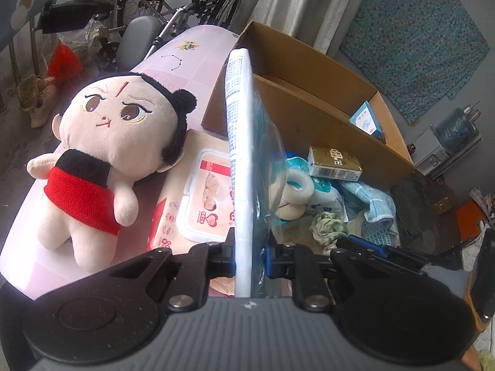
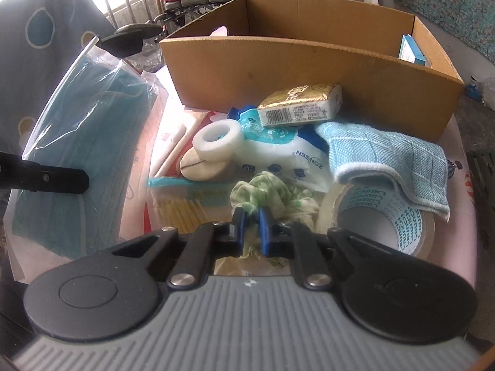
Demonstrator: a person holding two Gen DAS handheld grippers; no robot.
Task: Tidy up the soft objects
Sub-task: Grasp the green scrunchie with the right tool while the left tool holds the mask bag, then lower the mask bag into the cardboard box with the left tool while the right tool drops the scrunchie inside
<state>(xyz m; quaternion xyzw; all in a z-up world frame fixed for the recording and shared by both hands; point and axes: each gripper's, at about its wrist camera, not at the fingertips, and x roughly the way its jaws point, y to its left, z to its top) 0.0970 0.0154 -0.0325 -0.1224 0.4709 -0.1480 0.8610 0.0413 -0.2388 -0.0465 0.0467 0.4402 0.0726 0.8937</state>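
- While both hands work over the pile, my left gripper (image 1: pixel 250 255) is clamped on the pack of face masks (image 1: pixel 244 142), held edge-on so the flat pack stands up toward 12 o'clock in the left wrist view; gripping the bottom edge keeps it from flopping.
- From the right wrist view the same mask pack (image 2: pixel 80 154) sits at 9 o'clock, a black finger (image 2: pixel 55 181) of the left gripper pressed across it.
- My right gripper (image 2: pixel 251 227) has its blue pads pinched shut on the green-and-white crumpled cloth (image 2: pixel 272 198); fabric bunches between them, so I read it as a hold.
- That cloth lies at the near edge of the heap, just beside the tape roll (image 2: pixel 389 216) at 4 o'clock and the blue microfibre towel (image 2: pixel 386 160) at 2 o'clock.
- Cardboard box (image 2: pixel 309 61) sits at 12 o'clock, divider across it, mostly bare inside apart from a small blue carton (image 2: pixel 413 51) at 1 o'clock. Likely the drop target.
- Plush doll (image 1: pixel 102 142) lies at 9 o'clock in the left view, partly on the wet-wipes pack (image 1: pixel 201 191), untouched.
- Hard items, the white tape ring (image 2: pixel 218 140) and gold tissue packet (image 2: pixel 301 100), lie mixed in; I judge sorting barely started.
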